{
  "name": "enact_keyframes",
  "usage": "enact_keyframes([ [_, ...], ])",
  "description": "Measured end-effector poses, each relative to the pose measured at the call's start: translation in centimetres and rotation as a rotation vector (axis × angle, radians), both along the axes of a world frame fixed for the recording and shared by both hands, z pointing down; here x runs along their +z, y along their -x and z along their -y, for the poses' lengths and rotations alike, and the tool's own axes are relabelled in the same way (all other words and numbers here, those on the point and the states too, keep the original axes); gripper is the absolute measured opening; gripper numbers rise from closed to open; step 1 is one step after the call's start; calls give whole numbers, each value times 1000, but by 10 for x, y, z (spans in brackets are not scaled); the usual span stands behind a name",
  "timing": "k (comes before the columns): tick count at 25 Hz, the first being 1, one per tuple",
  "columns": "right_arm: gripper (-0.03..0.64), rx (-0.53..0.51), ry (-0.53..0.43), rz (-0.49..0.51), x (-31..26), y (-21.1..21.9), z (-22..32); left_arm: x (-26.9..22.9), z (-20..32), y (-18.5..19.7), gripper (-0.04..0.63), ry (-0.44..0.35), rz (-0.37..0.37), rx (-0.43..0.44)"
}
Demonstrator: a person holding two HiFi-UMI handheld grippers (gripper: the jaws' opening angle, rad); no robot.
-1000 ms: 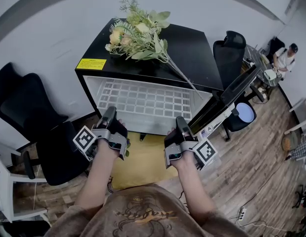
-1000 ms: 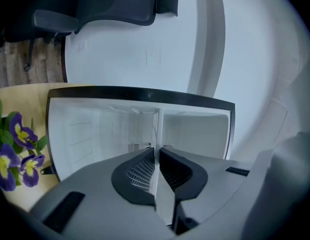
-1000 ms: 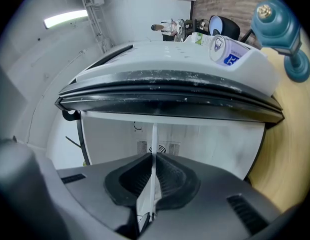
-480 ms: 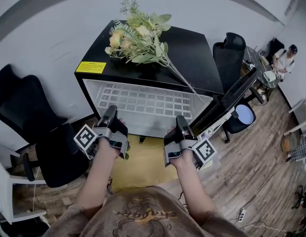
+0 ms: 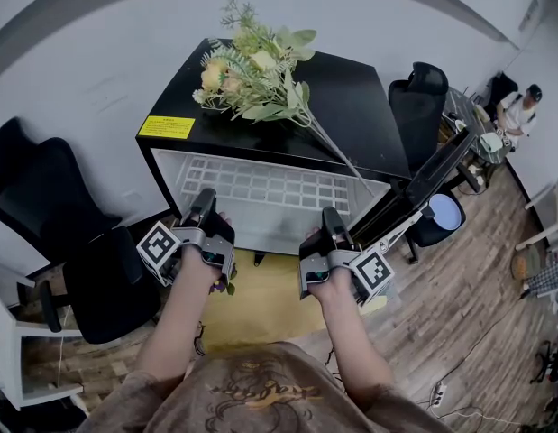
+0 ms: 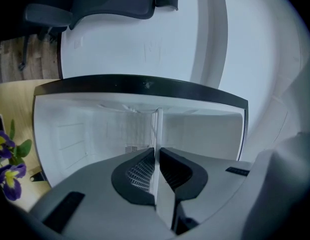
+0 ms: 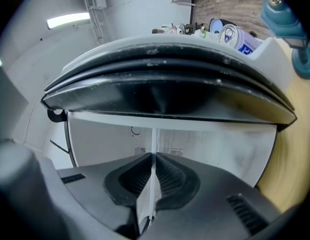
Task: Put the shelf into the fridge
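Note:
A white grid shelf (image 5: 269, 190) lies level, partly inside the open black mini fridge (image 5: 351, 106). My left gripper (image 5: 205, 209) is shut on the shelf's near edge at the left. My right gripper (image 5: 331, 220) is shut on the same edge at the right. In the left gripper view the shelf (image 6: 156, 129) shows edge-on as a thin white plate between the gripper's (image 6: 156, 151) dark pads, with the white fridge interior (image 6: 84, 134) beyond. The right gripper view shows the same: the shelf (image 7: 153, 139) is pinched by the gripper (image 7: 153, 156).
The fridge door (image 5: 432, 174) stands open to the right. A bunch of flowers (image 5: 256, 70) lies on the fridge top. Black chairs stand at the left (image 5: 44, 215) and back right (image 5: 418, 97). A yellow mat (image 5: 260, 300) lies under my arms. A person (image 5: 522, 106) sits far right.
Both grippers have moved forward toward the fridge, and the shelf has slid deeper into it; less of the grid shows outside.

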State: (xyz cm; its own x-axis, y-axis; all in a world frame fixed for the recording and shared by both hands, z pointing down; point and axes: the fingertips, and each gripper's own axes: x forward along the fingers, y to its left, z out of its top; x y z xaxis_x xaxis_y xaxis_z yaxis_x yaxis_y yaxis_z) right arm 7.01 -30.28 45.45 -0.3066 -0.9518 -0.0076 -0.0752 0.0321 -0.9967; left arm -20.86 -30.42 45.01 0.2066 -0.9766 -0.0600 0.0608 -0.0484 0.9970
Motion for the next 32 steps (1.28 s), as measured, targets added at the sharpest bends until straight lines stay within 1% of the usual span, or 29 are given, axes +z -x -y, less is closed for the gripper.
enact_keyframes([
  [26, 23, 24, -7, -9, 0, -1, 9, 1, 9, 0, 51, -12, 9, 15],
  [32, 23, 19, -17, -12, -1, -1, 9, 0, 9, 0, 51, -13, -6, 11],
])
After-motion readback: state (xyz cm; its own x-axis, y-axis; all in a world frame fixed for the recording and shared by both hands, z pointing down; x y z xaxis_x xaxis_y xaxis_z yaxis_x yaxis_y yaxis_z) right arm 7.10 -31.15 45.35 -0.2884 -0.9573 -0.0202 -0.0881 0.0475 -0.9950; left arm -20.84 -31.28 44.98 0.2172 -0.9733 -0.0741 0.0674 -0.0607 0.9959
